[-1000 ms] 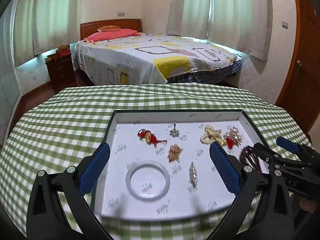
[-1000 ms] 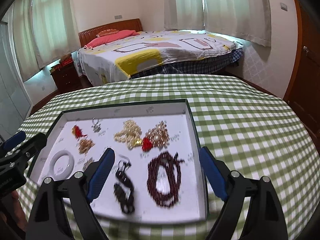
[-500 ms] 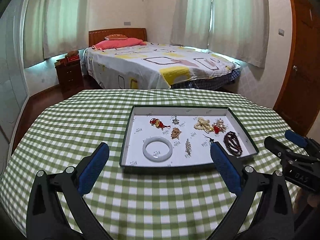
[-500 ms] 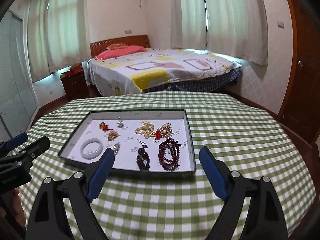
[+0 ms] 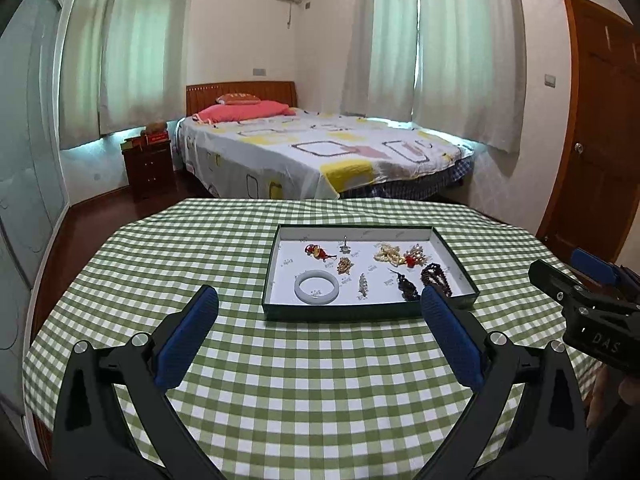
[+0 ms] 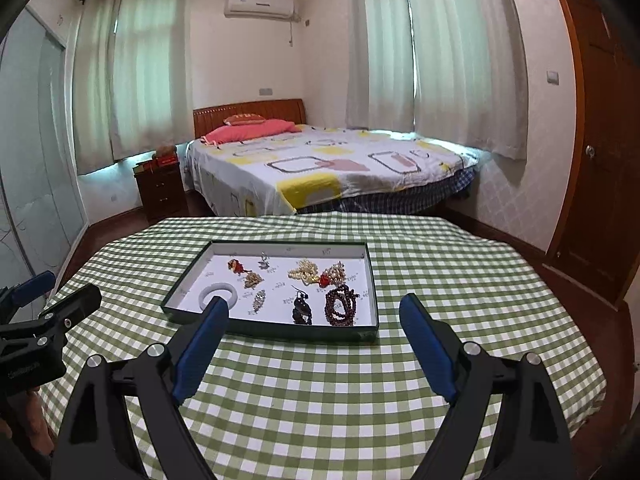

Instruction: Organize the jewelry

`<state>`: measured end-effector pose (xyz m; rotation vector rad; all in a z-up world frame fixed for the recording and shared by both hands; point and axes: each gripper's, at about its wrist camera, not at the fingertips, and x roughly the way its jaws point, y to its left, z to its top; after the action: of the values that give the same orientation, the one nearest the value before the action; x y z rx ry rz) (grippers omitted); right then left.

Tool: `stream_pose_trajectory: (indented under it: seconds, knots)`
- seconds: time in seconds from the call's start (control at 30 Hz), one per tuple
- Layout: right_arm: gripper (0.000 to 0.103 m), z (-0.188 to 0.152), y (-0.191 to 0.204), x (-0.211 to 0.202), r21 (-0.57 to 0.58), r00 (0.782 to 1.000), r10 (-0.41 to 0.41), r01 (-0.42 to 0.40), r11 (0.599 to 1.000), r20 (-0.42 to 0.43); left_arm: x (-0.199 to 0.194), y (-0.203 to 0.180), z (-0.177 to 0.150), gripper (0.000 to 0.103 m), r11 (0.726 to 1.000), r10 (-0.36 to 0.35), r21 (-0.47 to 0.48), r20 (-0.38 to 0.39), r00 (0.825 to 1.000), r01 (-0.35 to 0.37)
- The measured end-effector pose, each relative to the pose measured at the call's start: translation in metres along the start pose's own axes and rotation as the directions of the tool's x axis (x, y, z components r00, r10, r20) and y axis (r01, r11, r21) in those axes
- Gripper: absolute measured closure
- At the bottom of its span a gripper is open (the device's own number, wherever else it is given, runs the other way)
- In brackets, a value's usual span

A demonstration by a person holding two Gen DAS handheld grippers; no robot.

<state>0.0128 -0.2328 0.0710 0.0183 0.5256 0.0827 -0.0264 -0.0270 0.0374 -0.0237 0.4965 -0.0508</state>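
While the jewelry tray lies flat on the green checked tablecloth, its white floor holds a pale bangle at the near left, a dark bead bracelet at the near right, and pearl strands toward the far right. Short of the tray's near wall, the left gripper and right gripper each hover with jaws spread wide, holding nothing. Beyond the tray stands a bed.

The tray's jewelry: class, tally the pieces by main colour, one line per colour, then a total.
In the tray:
White: 1, the bangle
Red-and-gold: 1
Silver: 2
Gold or cream: 3
Dark: 2
Total: 9
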Motion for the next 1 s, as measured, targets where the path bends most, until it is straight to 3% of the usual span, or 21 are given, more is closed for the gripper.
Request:
stream_pose_trajectory:
  seconds: [0.33, 1.0]
  knots:
    - [0.018, -0.004, 0.002, -0.026, -0.001, 0.999, -0.005, 0.005, 1.0, 0.047, -0.017, 0.002, -0.005, 0.004, 1.0, 0.007, -0.014, 0.014, 1.0, -0.007]
    - [0.018, -0.007, 0.003, -0.027, 0.002, 0.998, -0.009, 0.009, 1.0, 0.057, -0.023, 0.005, -0.008, 0.004, 1.0, 0.007, -0.026, 0.022, 1.0, -0.006]
